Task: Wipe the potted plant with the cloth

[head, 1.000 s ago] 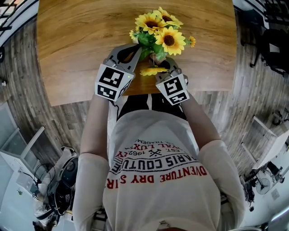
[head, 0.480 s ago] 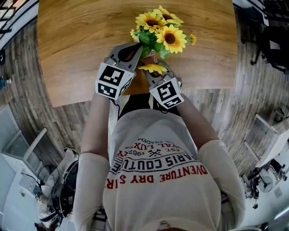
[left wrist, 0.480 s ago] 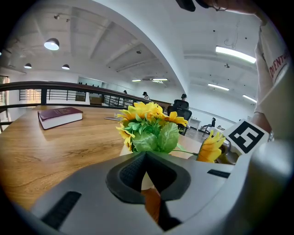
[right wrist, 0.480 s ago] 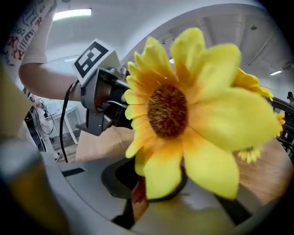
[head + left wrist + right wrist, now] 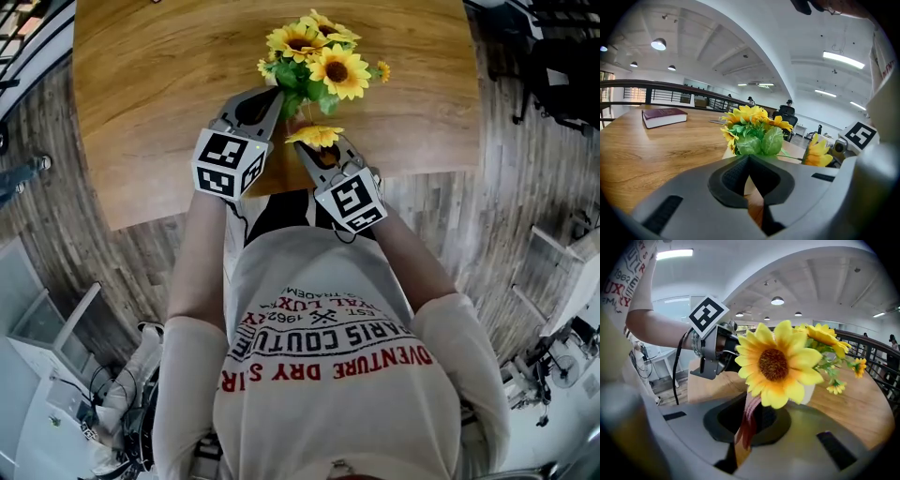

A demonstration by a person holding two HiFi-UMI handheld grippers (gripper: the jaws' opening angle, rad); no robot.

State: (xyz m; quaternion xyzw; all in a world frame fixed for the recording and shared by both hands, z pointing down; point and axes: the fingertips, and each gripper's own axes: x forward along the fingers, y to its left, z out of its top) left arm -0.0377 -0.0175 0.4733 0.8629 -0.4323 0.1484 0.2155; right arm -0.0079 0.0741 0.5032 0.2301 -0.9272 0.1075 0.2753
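- While both grippers sat at the near edge of the table (image 5: pixel 150 84), the potted plant (image 5: pixel 309 58) stood just ahead of them. It was upright in a pale pot (image 5: pixel 728 153), w/ blooms fanned out on top.
- L gripper (image 5: pixel 749 158): jaws fully closed, nothing seen btwn the pads. Its tips pointed at the leaves, w/ the plant dead ahead and near. Contact w/ the leaves couldn't be told.
- R gripper (image 5: pixel 749 414): jaws closed on a pinkish-red fold standing up btwn the pads, judged to be the cloth (image 5: pixel 746 420).
- Key relation: a low sunflower (image 5: pixel 314 137) hung right over the R jaw tips, its face turned toward that gripper's camera. It was just beside the cloth, but whether the cloth touched the petals couldn't be told.
- Axis: the plant as a whole stood vertical. The low bloom leaned out from the bunch toward the person on a thin stem running roughly level.
- Nearer hand: R, and it carried the cloth, so wiping was judged to fall to R. L looked placed to steady the plant.
- Next move, as judged: short strokes along the petals, outward from the stem. A hard push risked bending the stem or shoving the pot.
- Room: open tabletop lay beyond the plant and to both sides.
- A book (image 5: pixel 663 116) lay well apart on the L side.
- The two grippers sat close together on the near side, w/ little space btwn them, and the table edge was right under them.
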